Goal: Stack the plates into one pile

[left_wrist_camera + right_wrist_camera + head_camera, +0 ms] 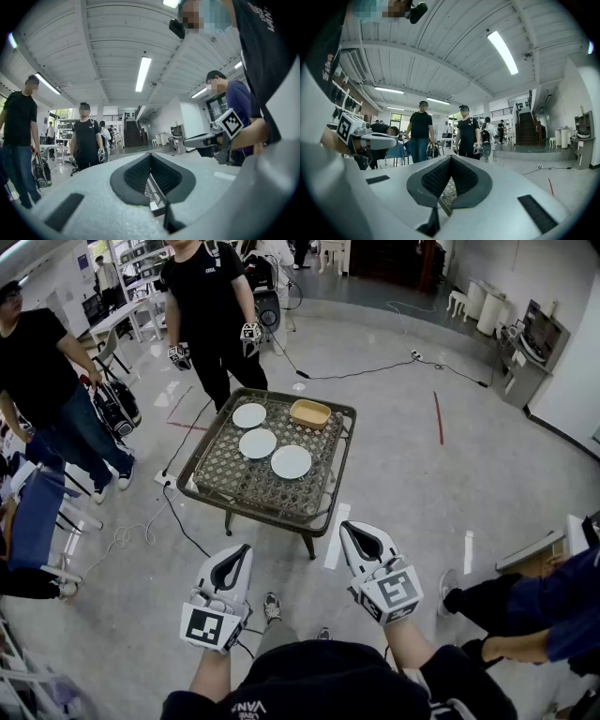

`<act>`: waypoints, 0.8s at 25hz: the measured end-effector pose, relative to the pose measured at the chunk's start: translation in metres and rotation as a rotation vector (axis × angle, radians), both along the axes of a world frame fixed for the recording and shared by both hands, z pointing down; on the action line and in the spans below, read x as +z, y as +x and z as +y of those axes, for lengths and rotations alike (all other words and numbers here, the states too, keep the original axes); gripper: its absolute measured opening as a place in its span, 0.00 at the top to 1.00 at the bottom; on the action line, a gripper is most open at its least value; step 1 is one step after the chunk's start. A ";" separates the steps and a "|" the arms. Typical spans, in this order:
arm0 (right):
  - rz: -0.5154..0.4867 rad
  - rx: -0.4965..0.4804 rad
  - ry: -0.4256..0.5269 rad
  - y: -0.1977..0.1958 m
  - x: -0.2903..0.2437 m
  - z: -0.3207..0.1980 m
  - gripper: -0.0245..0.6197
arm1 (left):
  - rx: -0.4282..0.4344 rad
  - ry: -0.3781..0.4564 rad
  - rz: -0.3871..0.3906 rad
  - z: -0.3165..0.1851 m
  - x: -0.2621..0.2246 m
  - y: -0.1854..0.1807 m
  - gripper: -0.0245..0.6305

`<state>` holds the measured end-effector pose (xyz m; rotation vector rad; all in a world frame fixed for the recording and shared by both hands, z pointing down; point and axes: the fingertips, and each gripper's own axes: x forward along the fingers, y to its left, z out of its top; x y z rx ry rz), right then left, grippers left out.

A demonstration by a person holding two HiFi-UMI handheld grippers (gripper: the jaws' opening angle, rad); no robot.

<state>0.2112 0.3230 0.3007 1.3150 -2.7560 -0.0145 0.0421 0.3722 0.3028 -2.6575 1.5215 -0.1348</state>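
Three white plates lie apart in a diagonal row on the wicker table (234, 486): a far one (249, 415), a middle one (258, 442) and a near one (291, 461). My left gripper (246, 548) and right gripper (346, 527) are held level over the floor, short of the table's near edge, both shut and empty. In the left gripper view the jaws (150, 156) meet at the tips, with a strip of the table showing below. The right gripper view shows its jaws (450, 157) closed the same way.
A tan rectangular dish (310, 413) sits at the table's far right. One person in black (214, 306) stands behind the table wearing grippers, another (47, 381) stands at left. Someone in blue (534, 615) crouches at right. Cables cross the floor (159, 512).
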 end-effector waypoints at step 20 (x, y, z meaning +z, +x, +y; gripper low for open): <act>-0.092 0.179 -0.054 -0.015 0.022 -0.098 0.65 | 0.115 -0.112 0.082 -0.106 0.024 -0.036 0.61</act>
